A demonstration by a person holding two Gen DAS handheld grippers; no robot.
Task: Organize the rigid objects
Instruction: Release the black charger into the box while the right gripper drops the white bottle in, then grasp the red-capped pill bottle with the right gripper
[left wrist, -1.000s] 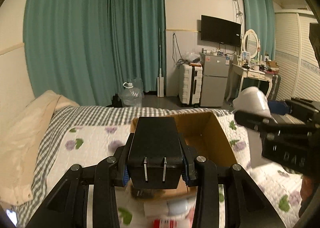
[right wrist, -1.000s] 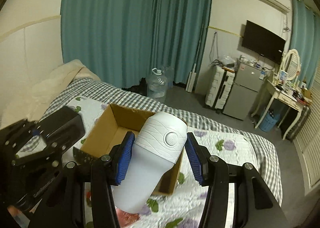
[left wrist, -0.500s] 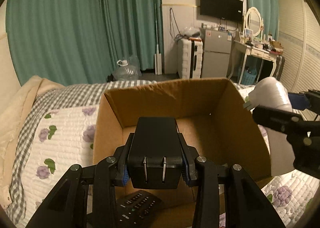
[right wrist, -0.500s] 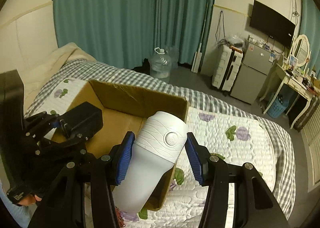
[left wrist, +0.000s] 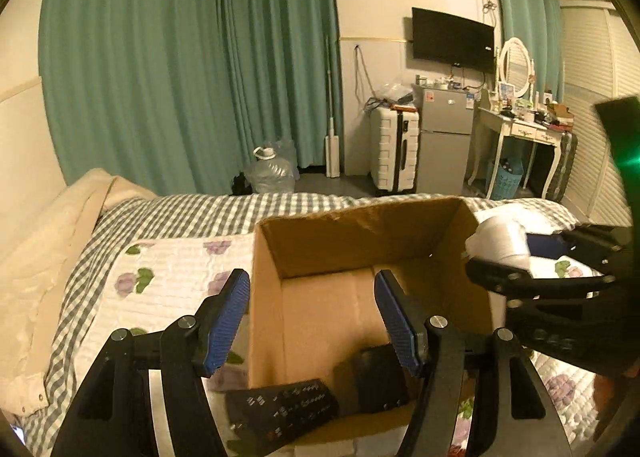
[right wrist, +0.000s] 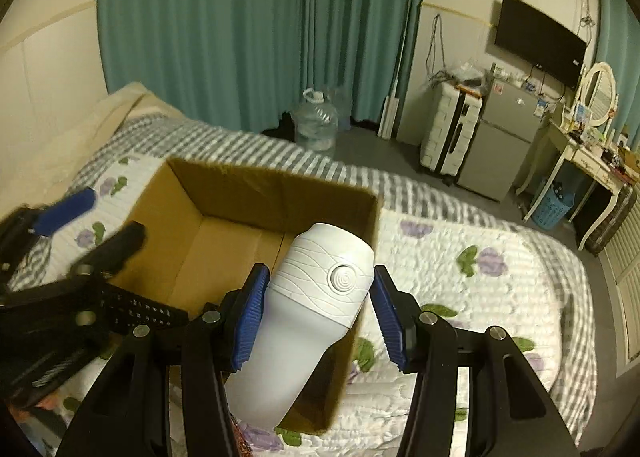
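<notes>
An open cardboard box (left wrist: 360,229) (right wrist: 256,185) stands on the bed. My left gripper (left wrist: 312,317) is open and empty above the box's near-left part. A black power adapter (left wrist: 378,381) lies inside the box beside a black remote control (left wrist: 284,413) (right wrist: 140,311). My right gripper (right wrist: 316,309) has its pads spread around a white bottle (right wrist: 312,305), which leans over the box's near-right corner; the right pad stands apart from it. The bottle also shows in the left wrist view (left wrist: 500,241).
The bed has a flowered white quilt (right wrist: 460,257) and a grey checked sheet (left wrist: 240,209). A beige pillow (left wrist: 48,241) lies at the left. Beyond the bed stand a water jug (right wrist: 316,125), a white suitcase (left wrist: 394,149), a fridge (left wrist: 442,137) and a dressing table (left wrist: 520,129).
My left gripper has opened and let go of the black adapter, which now lies in the box. My right gripper's pads have spread wider around the white bottle above the box.
</notes>
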